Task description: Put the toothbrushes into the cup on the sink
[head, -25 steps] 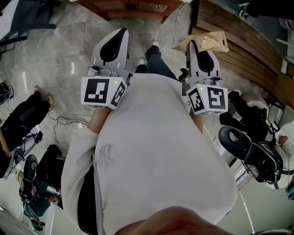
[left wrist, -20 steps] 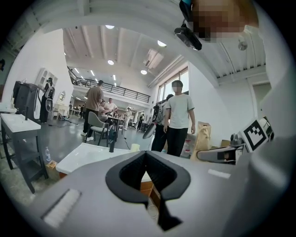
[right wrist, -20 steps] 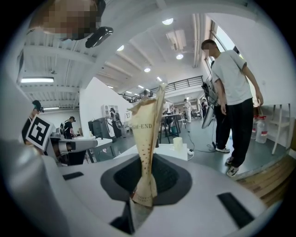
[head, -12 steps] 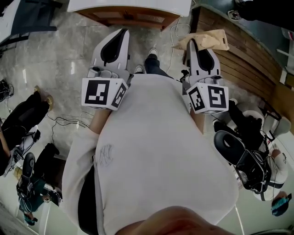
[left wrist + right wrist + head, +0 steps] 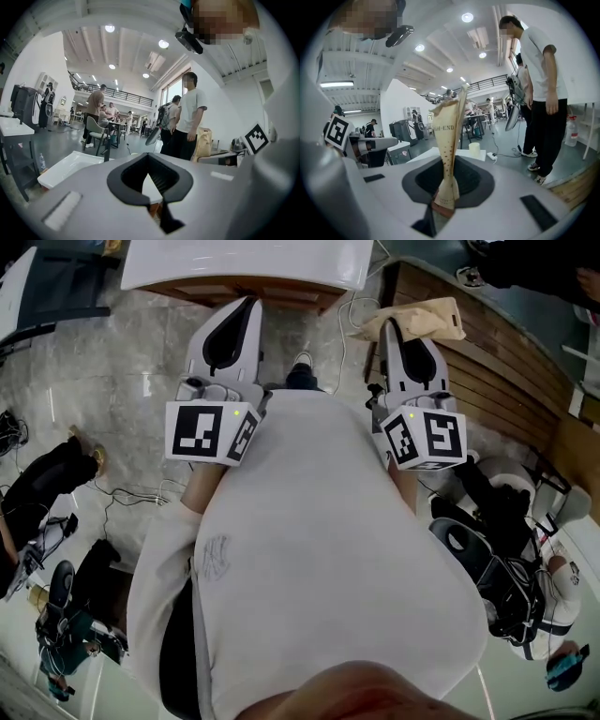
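The person stands on a glossy, marble-look floor [image 5: 112,381] with loose cables [image 5: 131,491] at the left and a wooden slatted platform [image 5: 497,362] at the right. The white sink [image 5: 187,263] sits on a wood cabinet at the far side. A pale cup [image 5: 474,149] stands upright on its top. The right hand-held gripper [image 5: 392,329] is pinching a tan paper packet [image 5: 451,136] by its lower end; what's inside can't be seen. The left hand-held gripper [image 5: 246,307] has its jaws pressed together at the tips with nothing in them. It's a big open hall with ceiling lights, and a person [image 5: 541,84] stands near on the right.
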Tool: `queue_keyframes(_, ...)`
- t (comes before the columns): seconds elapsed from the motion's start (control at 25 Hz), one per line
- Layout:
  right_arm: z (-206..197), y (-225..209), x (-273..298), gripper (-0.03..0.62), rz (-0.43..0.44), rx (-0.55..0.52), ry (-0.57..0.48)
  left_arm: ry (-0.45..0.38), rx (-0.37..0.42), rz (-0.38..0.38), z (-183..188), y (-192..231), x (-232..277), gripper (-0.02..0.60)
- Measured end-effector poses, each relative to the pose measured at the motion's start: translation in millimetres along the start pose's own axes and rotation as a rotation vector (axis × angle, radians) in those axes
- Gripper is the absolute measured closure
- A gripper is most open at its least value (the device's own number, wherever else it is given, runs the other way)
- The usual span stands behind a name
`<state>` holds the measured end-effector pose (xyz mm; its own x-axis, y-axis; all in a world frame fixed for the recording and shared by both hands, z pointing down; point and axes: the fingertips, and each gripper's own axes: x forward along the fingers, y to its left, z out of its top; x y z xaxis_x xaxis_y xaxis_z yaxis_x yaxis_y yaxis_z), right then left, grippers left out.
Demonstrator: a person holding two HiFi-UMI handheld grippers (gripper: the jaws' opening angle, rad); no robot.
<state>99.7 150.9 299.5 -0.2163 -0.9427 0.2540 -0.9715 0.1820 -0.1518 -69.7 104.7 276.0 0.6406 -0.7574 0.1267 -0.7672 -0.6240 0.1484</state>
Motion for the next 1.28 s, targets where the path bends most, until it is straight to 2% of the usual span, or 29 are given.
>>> queue_keyframes(0.48, -1, -33, 3, 0.539, -0.018, 0.031, 0.004, -0.009, 0.03, -0.01, 7, -12, 29, 0.58)
queue_keyframes(0.84, -2, -40, 17, 0.539, -0.021, 0.037, 0.016, 0.01, 0.016, -0.019, 2, -5, 42, 0.58)
queue_keyframes(1.28, 14, -36, 78, 0.539, -0.062, 0.041, 0.025, 0.029, -0.001, -0.049, 10, 51, 85, 0.58)
